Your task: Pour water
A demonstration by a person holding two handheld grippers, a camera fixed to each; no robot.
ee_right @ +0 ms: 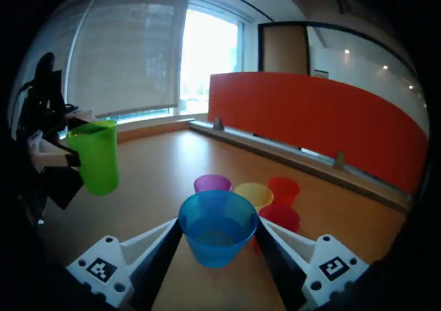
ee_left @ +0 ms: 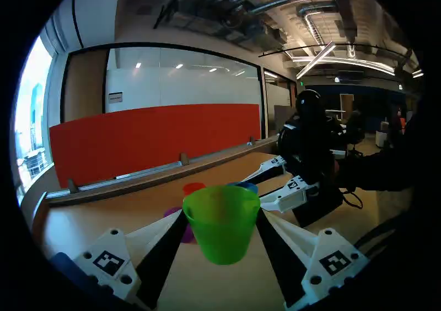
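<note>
My left gripper (ee_left: pixel 220 216) is shut on a translucent green cup (ee_left: pixel 222 225), which stands upright between the fingers. In the right gripper view the same green cup (ee_right: pixel 97 156) hangs above the table at the left, gripped from the side. My right gripper (ee_right: pixel 218 225) is shut on a blue cup (ee_right: pixel 216 236) that looks to have a little water at its bottom. The blue cup's rim (ee_left: pixel 246 187) peeks out behind the green one, with the right gripper's white fingers (ee_left: pixel 286 194) beside it.
Purple (ee_right: pixel 212 182), yellow (ee_right: pixel 253 194), orange (ee_right: pixel 284 189) and red (ee_right: pixel 280 217) cups stand together on the wooden table (ee_right: pixel 154 173) just beyond the blue cup. A red partition (ee_right: pixel 320 118) lines the table's far edge. A dark-sleeved arm (ee_left: pixel 375 173) holds the right gripper.
</note>
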